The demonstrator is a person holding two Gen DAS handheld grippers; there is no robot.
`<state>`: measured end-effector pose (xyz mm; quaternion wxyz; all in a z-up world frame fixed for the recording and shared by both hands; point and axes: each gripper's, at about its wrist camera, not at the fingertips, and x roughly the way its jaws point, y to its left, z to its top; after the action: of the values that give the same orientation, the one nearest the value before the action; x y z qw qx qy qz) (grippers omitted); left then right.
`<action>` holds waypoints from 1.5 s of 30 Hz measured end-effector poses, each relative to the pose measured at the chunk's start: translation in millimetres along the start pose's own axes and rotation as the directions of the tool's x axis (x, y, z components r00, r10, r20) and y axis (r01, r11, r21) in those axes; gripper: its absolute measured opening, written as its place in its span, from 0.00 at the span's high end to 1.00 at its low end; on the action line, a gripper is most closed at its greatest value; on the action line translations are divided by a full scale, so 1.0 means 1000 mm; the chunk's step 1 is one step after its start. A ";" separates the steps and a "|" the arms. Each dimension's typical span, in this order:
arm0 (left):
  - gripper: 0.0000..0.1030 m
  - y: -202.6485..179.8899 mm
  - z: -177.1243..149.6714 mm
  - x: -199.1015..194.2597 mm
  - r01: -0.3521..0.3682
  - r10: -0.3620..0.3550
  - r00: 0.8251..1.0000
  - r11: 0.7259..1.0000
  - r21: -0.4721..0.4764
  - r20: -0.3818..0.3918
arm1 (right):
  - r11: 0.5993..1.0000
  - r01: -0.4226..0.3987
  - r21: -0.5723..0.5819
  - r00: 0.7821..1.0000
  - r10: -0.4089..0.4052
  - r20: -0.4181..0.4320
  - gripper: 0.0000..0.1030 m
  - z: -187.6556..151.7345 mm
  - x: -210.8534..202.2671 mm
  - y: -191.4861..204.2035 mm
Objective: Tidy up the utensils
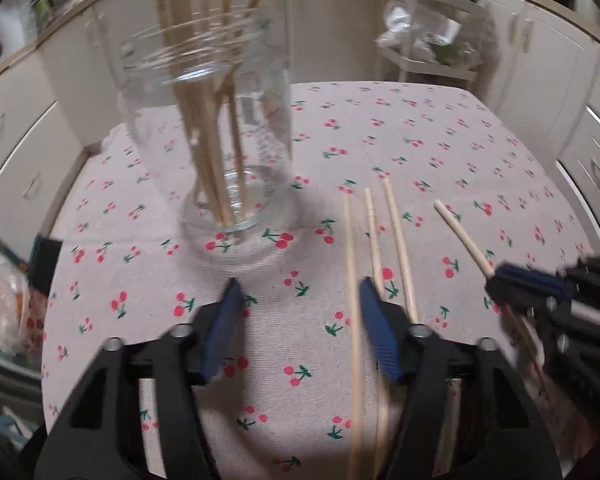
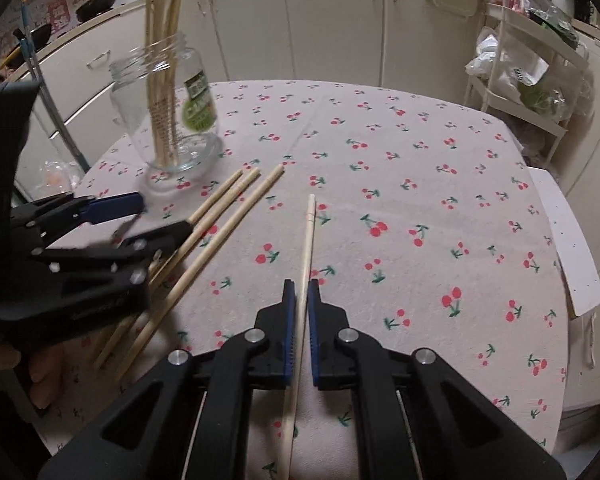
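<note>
While the jar (image 2: 168, 116) stands upright at the far left of the cherry-print cloth (image 2: 420, 208), a bundle of chopsticks (image 2: 162, 92) leans inside it, their tops rising well above the rim. A green label shows on the jar's right side. Just in front of the jar, the left gripper (image 1: 298, 292) hangs low over the cloth with its jaws partly apart; one loose chopstick (image 1: 354, 300) runs up between them, close to the right pad (image 1: 380, 332), but the pads do not press on it. Two more chopsticks (image 1: 398, 248) lie just beside it, one passing under the right finger and one further right. All three lie flat and roughly parallel, tips toward the jar. Further right, the right gripper (image 2: 303, 292) has its jaws drawn together on a single chopstick (image 2: 307, 240), clamped between the blue pads, its far end reaching out over the cloth. At the far right, beyond the table edge, a white rack (image 2: 512, 92) holds bags and clutter.
</note>
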<state>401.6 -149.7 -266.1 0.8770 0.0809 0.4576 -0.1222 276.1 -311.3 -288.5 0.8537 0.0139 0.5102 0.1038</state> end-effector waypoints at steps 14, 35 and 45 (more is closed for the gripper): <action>0.89 0.016 -0.001 -0.005 -0.014 0.006 0.998 0.990 -0.143 -0.058 | 0.999 -0.030 0.026 1.000 0.030 -0.005 0.81 0.017 0.008 -0.002; 0.96 0.039 0.003 -0.052 0.192 -0.177 0.974 0.976 -0.101 0.144 | 0.906 -0.260 0.334 0.966 0.250 0.072 0.94 0.014 0.008 -0.052; 0.96 0.092 0.062 -0.140 0.301 -0.153 0.834 0.931 -0.206 0.530 | 0.806 -0.437 0.398 0.895 0.348 0.278 0.94 0.014 -0.017 -0.058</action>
<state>399.6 -58.0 -113.4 0.9473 -0.1347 0.2306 -0.1771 290.4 -370.2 -274.3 0.8315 0.3268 0.4213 0.1560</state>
